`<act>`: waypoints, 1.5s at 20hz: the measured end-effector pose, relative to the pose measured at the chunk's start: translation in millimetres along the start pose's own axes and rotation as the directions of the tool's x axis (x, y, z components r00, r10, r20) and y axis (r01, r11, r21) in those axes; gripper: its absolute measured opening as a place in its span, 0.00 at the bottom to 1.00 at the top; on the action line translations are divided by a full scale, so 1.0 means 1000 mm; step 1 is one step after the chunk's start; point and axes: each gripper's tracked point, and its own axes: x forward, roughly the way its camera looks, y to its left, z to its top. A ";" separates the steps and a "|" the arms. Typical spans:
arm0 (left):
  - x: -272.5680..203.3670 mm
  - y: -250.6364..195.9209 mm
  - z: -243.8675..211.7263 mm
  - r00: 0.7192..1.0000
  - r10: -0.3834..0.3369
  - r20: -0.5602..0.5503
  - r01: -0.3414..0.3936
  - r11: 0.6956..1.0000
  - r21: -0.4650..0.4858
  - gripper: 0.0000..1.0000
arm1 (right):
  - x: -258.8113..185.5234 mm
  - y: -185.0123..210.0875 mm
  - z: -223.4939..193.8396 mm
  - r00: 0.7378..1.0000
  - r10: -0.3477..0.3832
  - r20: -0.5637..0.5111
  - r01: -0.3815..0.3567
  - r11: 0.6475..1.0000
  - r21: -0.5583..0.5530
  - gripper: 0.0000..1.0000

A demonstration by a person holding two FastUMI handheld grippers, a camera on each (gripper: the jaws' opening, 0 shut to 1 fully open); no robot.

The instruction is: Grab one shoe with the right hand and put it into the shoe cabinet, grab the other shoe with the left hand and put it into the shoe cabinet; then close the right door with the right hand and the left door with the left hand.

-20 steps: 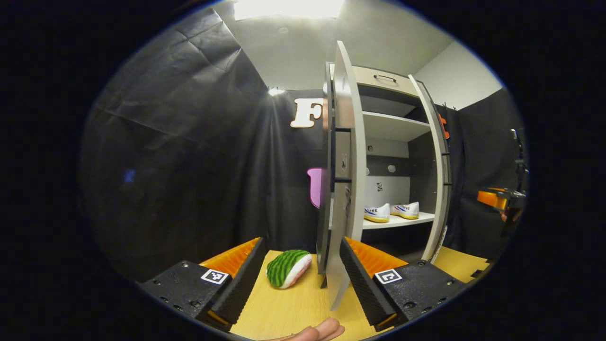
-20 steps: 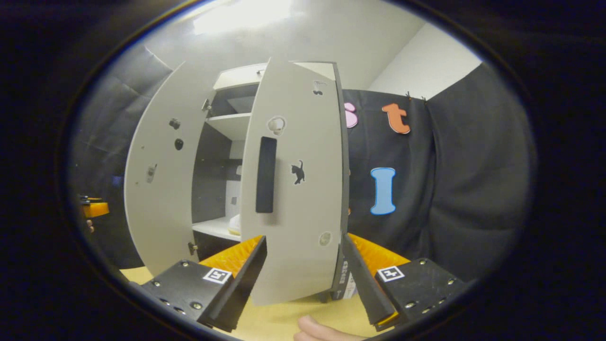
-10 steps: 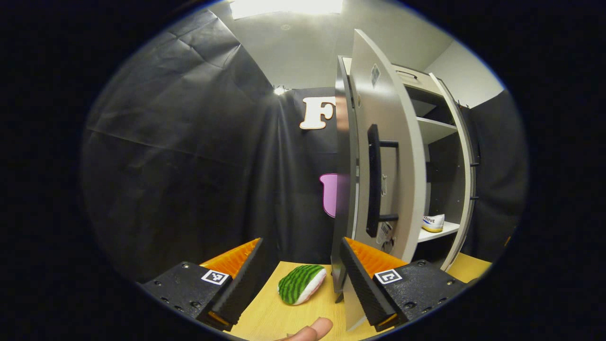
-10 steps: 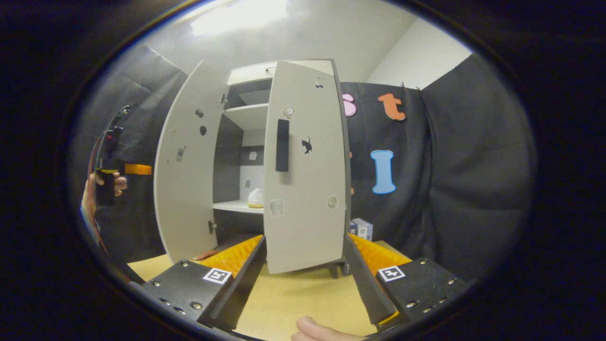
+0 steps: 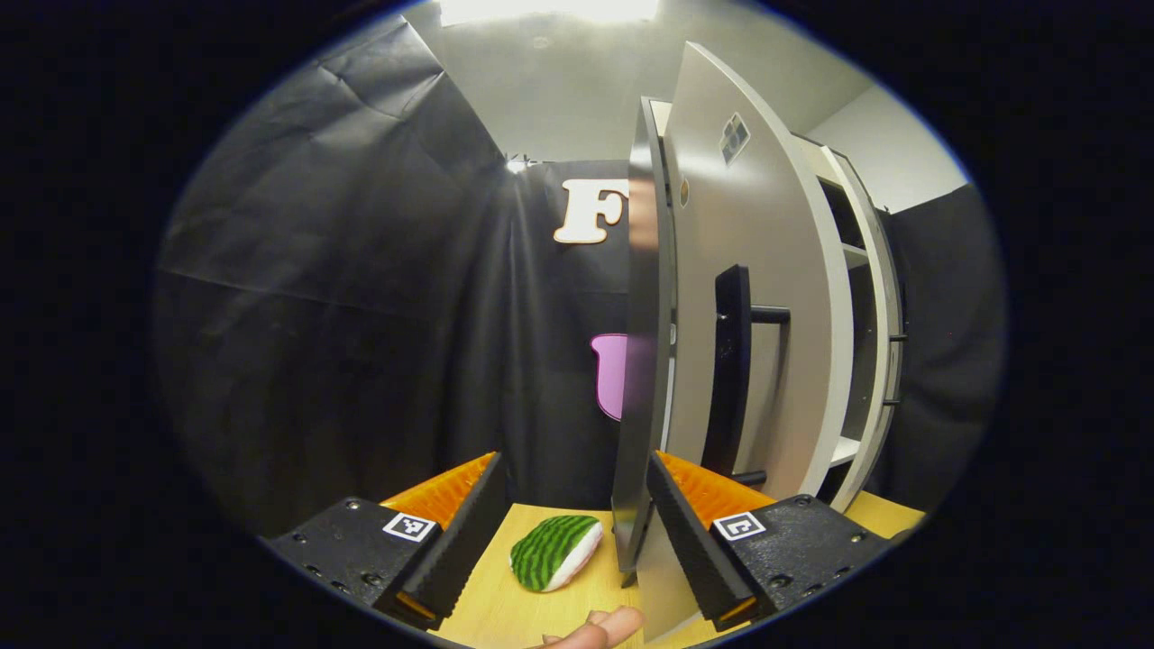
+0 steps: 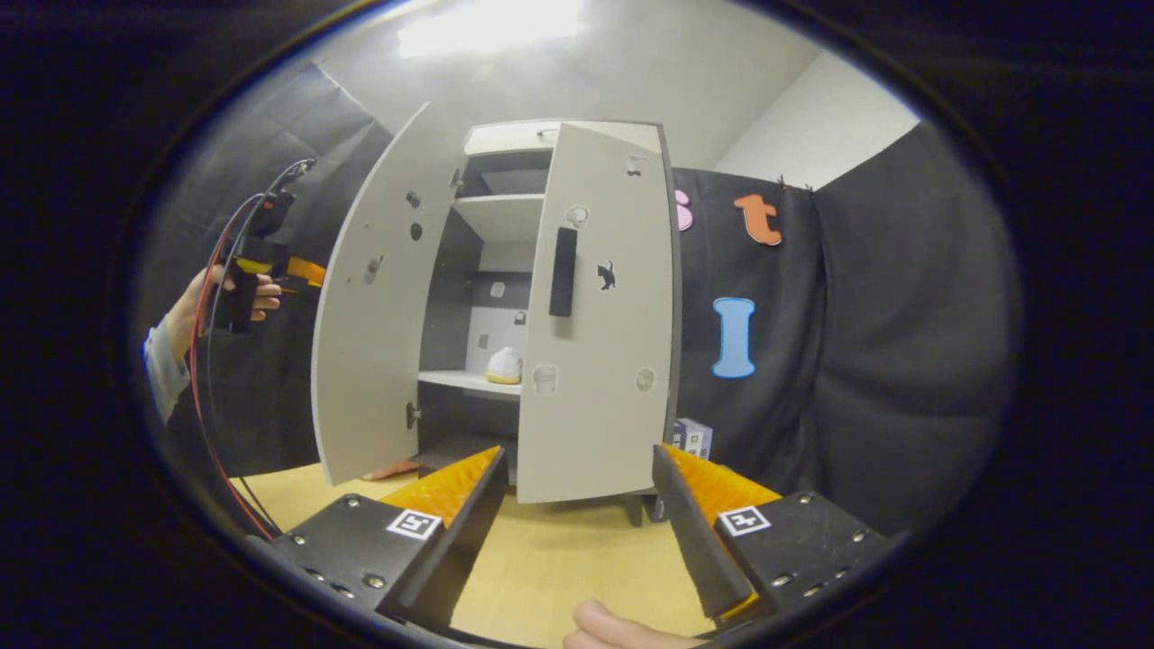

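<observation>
The left hand-held gripper (image 5: 570, 505) has its fingers spread wide; the right hand-held gripper (image 6: 577, 500) likewise; a hand (image 6: 236, 293) grips the left one's handle.

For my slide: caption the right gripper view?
Open right gripper faces the cabinet, both doors ajar, a shoe shelved.

Green striped plush (image 5: 554, 552) on wooden floor (image 5: 505, 599), small box (image 6: 691, 437)

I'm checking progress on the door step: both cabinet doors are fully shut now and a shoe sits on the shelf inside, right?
Not quite. In the right gripper view both doors are ajar: the left door swings wide and the right door is only partly closed. A shoe does sit on the shelf inside.
</observation>
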 end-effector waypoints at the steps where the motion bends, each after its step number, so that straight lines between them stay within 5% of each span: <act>1: -0.002 -0.001 0.000 1.000 0.003 0.008 -0.003 1.000 -0.004 0.95 | 0.001 -0.005 -0.002 1.000 -0.015 -0.008 0.015 1.000 0.007 0.98; 7: 0.002 -0.008 0.000 1.000 -0.007 -0.027 0.008 1.000 0.003 0.88 | 0.001 -0.019 -0.001 0.999 -0.034 -0.023 0.036 0.995 0.094 0.96; 12: 0.002 -0.014 0.001 0.999 -0.010 -0.047 0.010 1.000 -0.003 0.93 | 0.002 -0.025 0.004 0.999 -0.047 -0.004 0.047 0.987 0.151 0.97; 22: 0.005 -0.075 -0.002 0.987 -0.124 -0.100 0.118 0.991 -0.058 0.94 | 0.002 -0.037 -0.007 0.995 -0.093 -0.039 0.098 0.982 0.160 0.97; 27: 0.017 -0.088 0.007 0.996 -0.065 -0.059 0.063 0.997 -0.040 0.89 | -0.003 -0.040 0.002 0.996 -0.084 -0.022 0.086 0.984 0.156 0.97; 30: 0.023 -0.093 0.001 0.995 -0.061 -0.073 0.057 0.997 -0.057 0.94 | -0.009 -0.039 0.007 0.997 -0.083 -0.007 0.083 0.982 0.171 0.96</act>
